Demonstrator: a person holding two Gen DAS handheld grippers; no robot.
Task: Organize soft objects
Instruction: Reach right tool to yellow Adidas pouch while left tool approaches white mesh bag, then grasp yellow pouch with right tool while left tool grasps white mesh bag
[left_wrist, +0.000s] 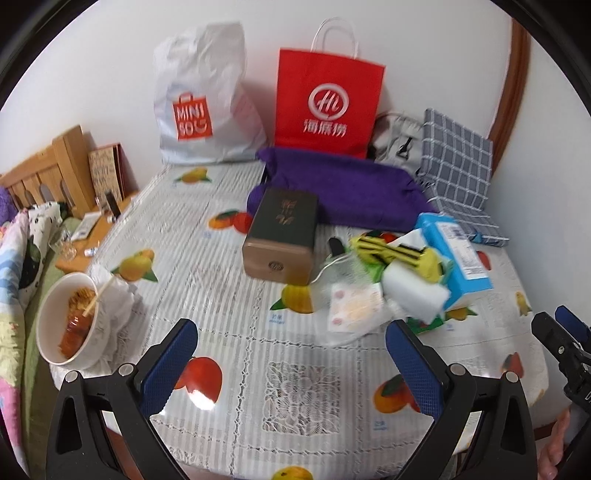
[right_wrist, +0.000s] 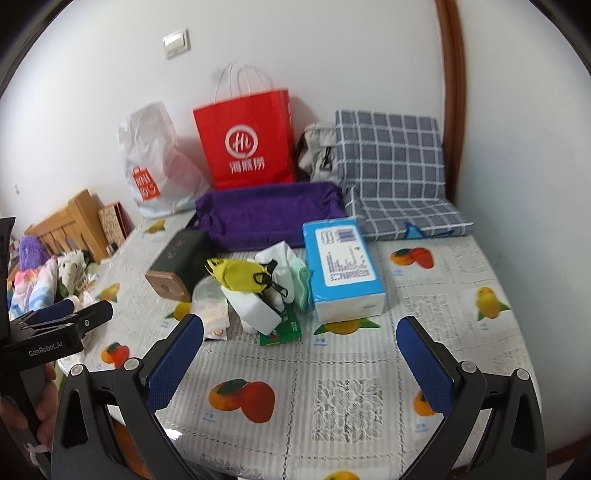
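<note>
We hold both tools low over the near edge of the table, nothing between their fingers. Our left gripper stands wide apart above the bare plastic tablecloth printed with fruit and lace squares, and our right gripper is spread just as wide; its neighbour's black body reads "GenRobot.AI" at the left of the right view.

Writing shows mostly at the far wall: a white plastic shopping bag marked "MINISO" in an orange square, and to its right a red paper carrier bag with white cord handles bearing a circled "Hi" logo over Chinese characters. A dark green box with a gold emblem and copper end lies mid-table.

The soft things sit in a loose heap right of that box: a yellow cloth with black stripes, a white sponge block, and a blue tissue pack with a barcode label touching them. Behind lie a purple towel and a grey checked cushion leaning against the white wall.

At the far left, a white bowl of orange food rests by the table edge.
</note>
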